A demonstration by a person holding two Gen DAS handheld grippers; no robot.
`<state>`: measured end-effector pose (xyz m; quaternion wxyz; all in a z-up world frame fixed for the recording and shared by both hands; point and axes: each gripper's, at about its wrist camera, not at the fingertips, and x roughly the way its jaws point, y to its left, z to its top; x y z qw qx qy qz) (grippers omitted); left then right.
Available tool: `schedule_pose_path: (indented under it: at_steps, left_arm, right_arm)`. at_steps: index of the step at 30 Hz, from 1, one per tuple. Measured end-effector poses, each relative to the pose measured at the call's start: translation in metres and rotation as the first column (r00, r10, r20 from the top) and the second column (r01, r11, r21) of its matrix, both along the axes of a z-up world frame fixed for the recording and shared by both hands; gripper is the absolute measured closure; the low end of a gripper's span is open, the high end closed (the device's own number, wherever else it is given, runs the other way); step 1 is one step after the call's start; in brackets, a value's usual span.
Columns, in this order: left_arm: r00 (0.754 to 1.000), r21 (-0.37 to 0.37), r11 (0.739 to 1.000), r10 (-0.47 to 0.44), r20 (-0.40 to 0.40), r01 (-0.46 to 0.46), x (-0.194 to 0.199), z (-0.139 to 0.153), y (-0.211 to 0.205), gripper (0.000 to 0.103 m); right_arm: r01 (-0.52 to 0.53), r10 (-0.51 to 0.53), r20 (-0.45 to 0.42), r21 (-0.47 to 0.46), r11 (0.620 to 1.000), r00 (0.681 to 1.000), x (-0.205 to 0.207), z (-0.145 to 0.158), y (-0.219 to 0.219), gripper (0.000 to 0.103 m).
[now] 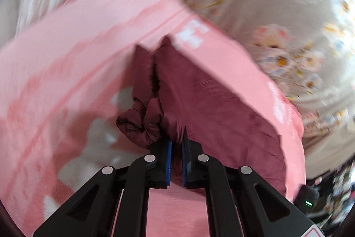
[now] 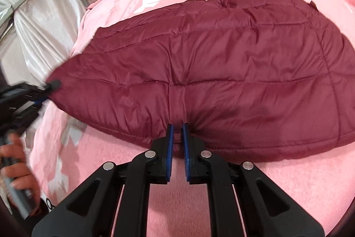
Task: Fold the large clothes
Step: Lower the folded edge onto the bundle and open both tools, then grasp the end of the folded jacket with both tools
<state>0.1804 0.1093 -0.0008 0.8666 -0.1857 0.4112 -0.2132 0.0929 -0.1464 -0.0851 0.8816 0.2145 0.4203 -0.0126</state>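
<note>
Presently, done: maroon puffer jacket [image 2: 221, 72] lies partly spread on pink blanket [image 2: 199, 203].
Fingers: left gripper [image 1: 176, 143] and right gripper [image 2: 178, 132] each pinch jacket edge.
Left: every fold.

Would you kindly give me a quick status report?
Left claw shut on maroon puffer jacket corner. Right claw shut on its near hem. Jacket spread on pink blanket. Nothing in the way.

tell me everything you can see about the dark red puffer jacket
The jacket is maroon, quilted in stitched padded panels, with a slightly shiny, nylon-like shell. It lies spread on a pink blanket printed with white shapes. The right gripper is shut on its near hem. The left gripper is shut on a bunched corner, pulled taut into a point at the left of the right wrist view. No zip or hood shows.
</note>
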Motion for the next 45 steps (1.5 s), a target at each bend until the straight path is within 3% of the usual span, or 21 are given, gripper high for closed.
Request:
schedule_pose_path:
  at_steps: [5,10,15,18,22,24,26,27,29,32,35,38,39,40,42,45]
  left_arm:
    - [0.974,0.023,0.984,-0.179,0.137,0.177,-0.03,0.063,-0.061,0.101]
    - [0.903,0.1,0.926,-0.378,0.206,0.365,-0.061,0.093,-0.155,0.101]
    - [0.852,0.146,0.859,-0.508,0.125,0.49,-0.076,0.065,-0.242,0.101]
    - [0.828,0.167,0.818,-0.561,0.015,0.551,-0.083,0.023,-0.287,0.101]
    - [0.809,0.151,0.794,-0.576,-0.122,0.588,-0.093,-0.02,-0.309,0.098]
    - [0.807,0.123,0.798,-0.582,-0.103,0.591,-0.103,-0.014,-0.3,0.093]
    - [0.795,0.089,0.79,-0.603,-0.068,0.607,-0.11,0.001,-0.289,0.071]
    - [0.796,0.057,0.794,-0.605,-0.032,0.605,-0.115,0.013,-0.276,0.065]
    - [0.81,0.042,0.812,-0.584,0.05,0.583,-0.121,0.037,-0.25,0.043]
    - [0.854,0.09,0.863,-0.506,0.122,0.498,-0.115,0.057,-0.224,0.039]
    - [0.916,0.182,0.915,-0.384,0.118,0.36,-0.091,0.056,-0.205,0.039]
    - [0.945,0.22,0.931,-0.317,0.084,0.293,-0.07,0.045,-0.197,0.041]
    - [0.951,0.237,0.931,-0.302,0.067,0.279,-0.064,0.039,-0.194,0.041]
    - [0.954,0.249,0.929,-0.295,0.055,0.274,-0.06,0.035,-0.192,0.042]
    - [0.955,0.27,0.923,-0.295,0.033,0.275,-0.054,0.027,-0.199,0.047]
    - [0.949,0.297,0.906,-0.315,0.001,0.301,-0.049,0.018,-0.212,0.054]
  right_arm:
    - [-0.002,0.001,0.003,0.036,0.999,1.0,0.003,0.004,-0.005,0.094]
    - [0.031,-0.036,0.062,0.075,0.997,0.997,-0.034,0.03,-0.031,0.094]
    - [0.173,-0.175,0.083,0.039,0.984,0.981,-0.089,0.043,-0.088,0.094]
    - [0.252,-0.254,0.07,0.03,0.967,0.965,-0.113,0.042,-0.119,0.094]
    - [0.311,-0.311,0.085,0.012,0.95,0.947,-0.134,0.048,-0.14,0.093]
    - [0.319,-0.316,0.12,-0.008,0.948,0.941,-0.137,0.06,-0.141,0.084]
    - [0.317,-0.309,0.167,-0.021,0.948,0.936,-0.14,0.073,-0.144,0.069]
    - [0.313,-0.299,0.2,-0.041,0.949,0.933,-0.14,0.083,-0.142,0.068]
    - [0.299,-0.279,0.241,-0.048,0.953,0.93,-0.138,0.093,-0.14,0.053]
    - [0.25,-0.233,0.278,-0.027,0.968,0.932,-0.118,0.107,-0.14,0.044]
    - [0.223,-0.211,0.237,-0.022,0.975,0.948,-0.098,0.101,-0.139,0.042]
    - [0.217,-0.205,0.176,-0.046,0.975,0.963,-0.071,0.09,-0.136,0.042]
    - [0.206,-0.198,0.157,-0.038,0.978,0.968,-0.065,0.087,-0.133,0.047]
    - [0.197,-0.192,0.138,-0.027,0.98,0.972,-0.061,0.081,-0.134,0.071]
    - [0.205,-0.204,0.098,0.0,0.979,0.974,-0.058,0.071,-0.143,0.094]
    - [0.257,-0.258,0.144,0.027,0.966,0.955,-0.085,0.074,-0.157,0.099]
